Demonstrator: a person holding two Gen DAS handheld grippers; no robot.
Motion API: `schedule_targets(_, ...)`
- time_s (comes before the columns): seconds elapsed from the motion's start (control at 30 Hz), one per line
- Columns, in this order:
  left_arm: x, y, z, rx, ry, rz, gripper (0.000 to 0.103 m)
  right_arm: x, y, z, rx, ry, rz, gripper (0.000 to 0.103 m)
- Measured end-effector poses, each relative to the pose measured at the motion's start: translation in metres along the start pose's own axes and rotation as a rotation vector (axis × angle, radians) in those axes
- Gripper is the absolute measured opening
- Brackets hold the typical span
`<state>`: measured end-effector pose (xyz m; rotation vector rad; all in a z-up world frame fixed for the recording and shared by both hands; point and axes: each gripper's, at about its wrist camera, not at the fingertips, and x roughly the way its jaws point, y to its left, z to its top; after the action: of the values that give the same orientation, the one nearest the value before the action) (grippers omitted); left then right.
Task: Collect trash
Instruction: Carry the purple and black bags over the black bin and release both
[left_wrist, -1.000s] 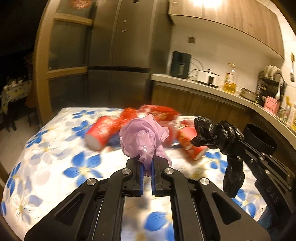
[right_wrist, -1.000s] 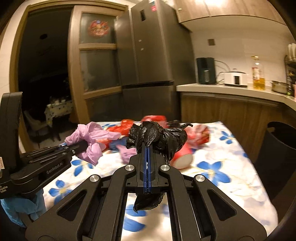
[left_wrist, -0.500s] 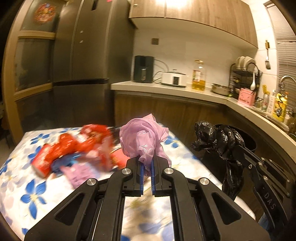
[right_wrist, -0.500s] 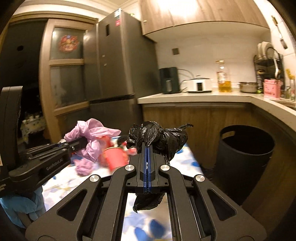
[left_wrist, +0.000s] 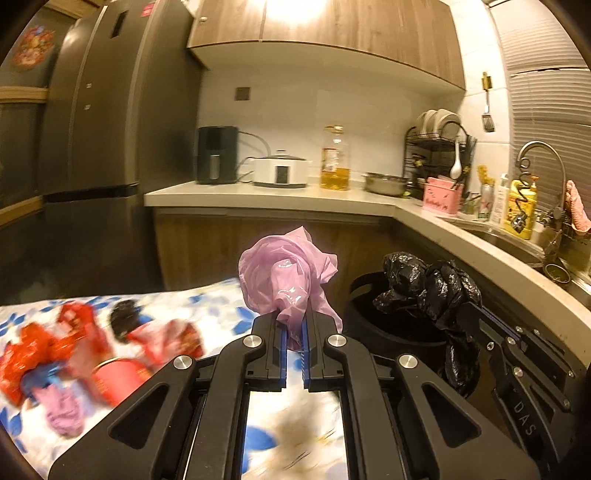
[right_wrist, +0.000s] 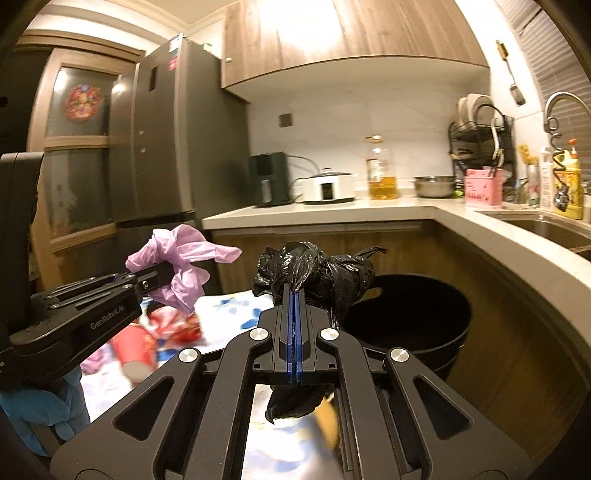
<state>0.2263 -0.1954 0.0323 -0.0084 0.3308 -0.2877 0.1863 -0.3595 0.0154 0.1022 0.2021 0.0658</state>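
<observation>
My left gripper (left_wrist: 293, 332) is clamped on a crumpled wad of thin pink plastic (left_wrist: 288, 277), and my right gripper (right_wrist: 293, 317) is pressed tight on a scrunched black plastic bag (right_wrist: 314, 275), part of which hangs below my blue pads. Both loads ride in the air, near the round black plastic bin (right_wrist: 417, 321) that stands on the floor against the wooden counter front, its mouth open and dark. In the left view the black bag sits in front of the bin's rim; the pink wad is just short of it, above the far corner of the table with the white, blue-flowered cloth (left_wrist: 207, 295). I judge this as a carry in hand: two pieces are lifted, neither is dropped yet. Plenty is left on the cloth behind me: a red paper cup lying on its side (right_wrist: 135, 350), crumpled red wrappers (left_wrist: 33, 354), a smaller pink scrap (left_wrist: 64, 417) and a dark lump (left_wrist: 123, 319), all blurred. So the collecting is partly done at best; what the bin already holds I cannot tell.
</observation>
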Motion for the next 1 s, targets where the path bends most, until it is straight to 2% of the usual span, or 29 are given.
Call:
schedule_targets(0.3,0.048,-0.045,0.007,0.033,0.016,-0.101,0.005,0.018,-0.041,0.011,0.014,-0.016,-0.064,0.001)
schedule_targets(0.67,0.097,-0.077,0.011,0.021,0.018,-0.200,0.005,0.049,-0.089,0.020,0.052,0.005,-0.109,0.001)
schedule_targets(1.0,0.130,-0.095,0.011,0.037,0.027,-0.230,0.007,0.072,-0.109,0.025,0.070,0.014,-0.110,0.002)
